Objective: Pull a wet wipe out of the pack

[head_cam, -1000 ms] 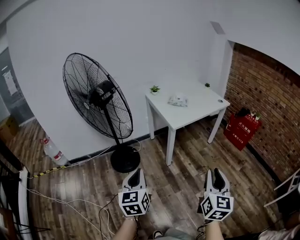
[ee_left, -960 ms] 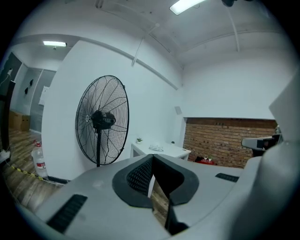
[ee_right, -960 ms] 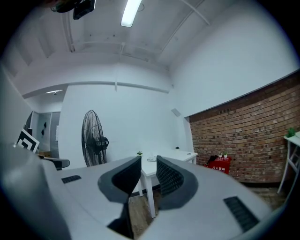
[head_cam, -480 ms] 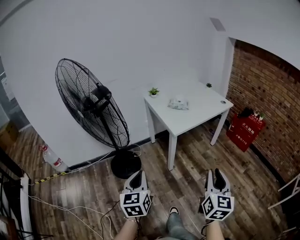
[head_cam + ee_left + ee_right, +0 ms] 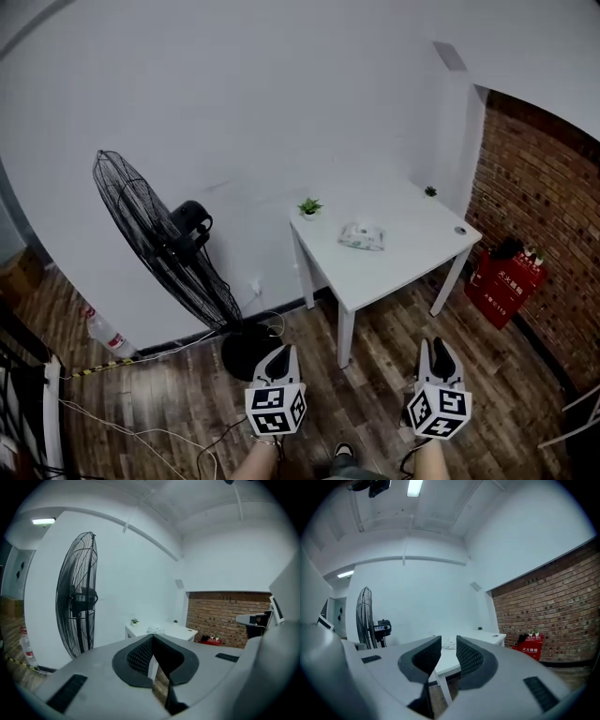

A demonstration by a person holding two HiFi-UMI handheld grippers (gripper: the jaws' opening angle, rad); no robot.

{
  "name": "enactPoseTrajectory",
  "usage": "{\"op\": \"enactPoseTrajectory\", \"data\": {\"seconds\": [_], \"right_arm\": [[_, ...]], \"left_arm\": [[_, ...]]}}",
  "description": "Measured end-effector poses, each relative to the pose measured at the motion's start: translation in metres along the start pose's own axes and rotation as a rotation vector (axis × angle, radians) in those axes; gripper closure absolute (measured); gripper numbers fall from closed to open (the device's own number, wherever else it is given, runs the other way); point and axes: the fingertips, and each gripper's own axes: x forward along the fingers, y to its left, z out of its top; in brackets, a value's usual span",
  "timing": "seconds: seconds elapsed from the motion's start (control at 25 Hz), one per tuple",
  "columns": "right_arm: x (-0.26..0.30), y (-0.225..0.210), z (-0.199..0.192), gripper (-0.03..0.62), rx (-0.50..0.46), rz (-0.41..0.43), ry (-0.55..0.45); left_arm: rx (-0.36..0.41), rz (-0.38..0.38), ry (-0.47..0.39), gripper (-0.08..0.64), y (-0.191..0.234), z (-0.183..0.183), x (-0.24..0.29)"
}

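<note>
Nearer now, pale soft wipe pack [image 5: 362, 236] lies at twelve o'clock; open clenched left gripper [image 5: 278, 352] first, right gripper [image 5: 439, 346] already released, empty.

The wipe pack [image 5: 362, 236] is lying on the table [image 5: 408, 267], with a potted plant [image 5: 309, 207] sitting at the pack's ten o'clock and a fan [image 5: 157, 246] standing at the table's nine o'clock.

Right tool [image 5: 448, 639] had its jaws a little apart, nothing gripped. Through the gap, the wipe pack [image 5: 449, 645] lay on the white surface [image 5: 485, 635]. Fan [image 5: 365, 616] stood off left, brick wall [image 5: 543, 606] on the right.
</note>
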Motion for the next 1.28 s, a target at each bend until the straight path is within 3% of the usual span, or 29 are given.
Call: {"op": "enactPoseTrajectory", "data": {"seconds": [0.6,1.28], "right_arm": [[0.131,-0.053,0.020,0.499,-0.026,0.030,0.037],[0.224,-0.062,0.005,0.499,-0.022,0.040,0.082]], "left_arm": [[-0.033,0.065,0.019,0.560,0.005,0.020,0.130],[-0.049,0.072,0.003,0.560,0.026,0.039,0.235]]}}
